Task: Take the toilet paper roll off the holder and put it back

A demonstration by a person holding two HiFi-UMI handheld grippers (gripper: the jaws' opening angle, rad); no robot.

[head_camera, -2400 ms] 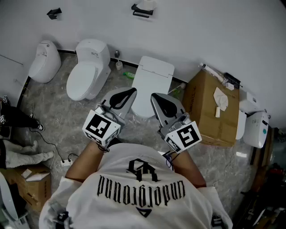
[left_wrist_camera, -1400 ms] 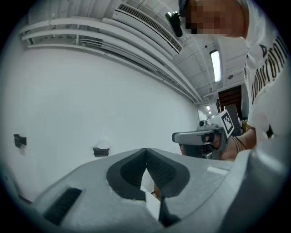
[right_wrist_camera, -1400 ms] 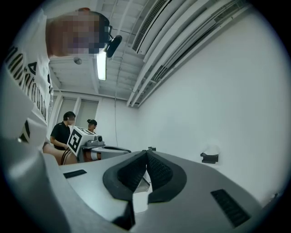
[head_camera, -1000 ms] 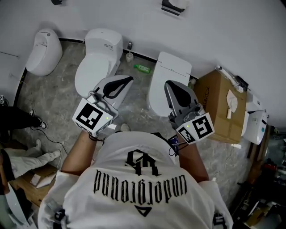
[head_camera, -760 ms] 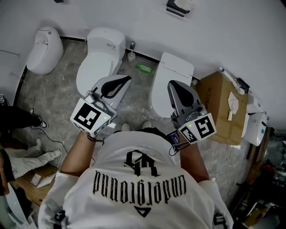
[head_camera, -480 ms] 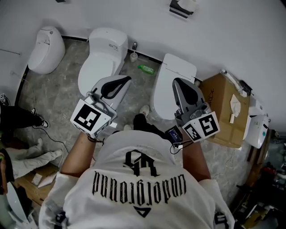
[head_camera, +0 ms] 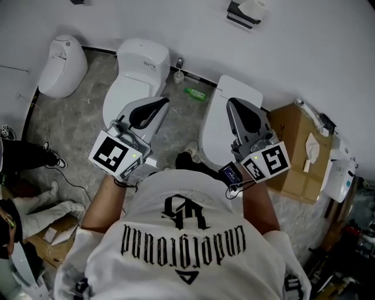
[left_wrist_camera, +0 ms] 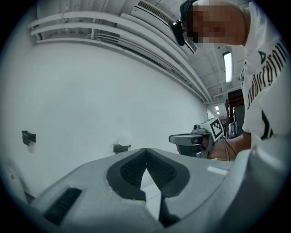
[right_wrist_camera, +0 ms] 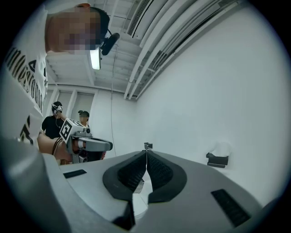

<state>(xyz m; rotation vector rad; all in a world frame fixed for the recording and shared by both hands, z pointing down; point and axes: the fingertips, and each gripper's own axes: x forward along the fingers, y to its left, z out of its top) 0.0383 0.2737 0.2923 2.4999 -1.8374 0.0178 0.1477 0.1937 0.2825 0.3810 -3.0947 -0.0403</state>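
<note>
Your left gripper (head_camera: 155, 106) and right gripper (head_camera: 237, 108) are held level in front of your chest, well apart from each other, with open air between them. Each has its jaws together at the tips and nothing between the ribbed dark pads; the left gripper view (left_wrist_camera: 145, 151) and right gripper view (right_wrist_camera: 146, 154) both show this. The shells are smooth grey plastic, and each gripper carries one marker cube.

Below them, the floor (head_camera: 76, 126) is grey, marbled and glossy. A strip of it is bare between the two toilets. The left toilet (head_camera: 133, 76) is rounded white ceramic with an oval seat. The right toilet (head_camera: 231, 102) has a flat, squarish closed lid and lies partly under your right gripper. A third white fixture (head_camera: 61, 67), egg-shaped, stands further left against the wall. One small green bottle (head_camera: 196, 94) lies near the wall between the toilets. A brown cardboard box (head_camera: 299, 146) crowds the right toilet's right side, so there is little room there.

The wall (head_camera: 176, 23) beyond is plain, smooth and white. The roll (head_camera: 256, 7) sits on its dark holder (head_camera: 241, 14), high on the wall above the right toilet and well ahead of both grippers.
</note>
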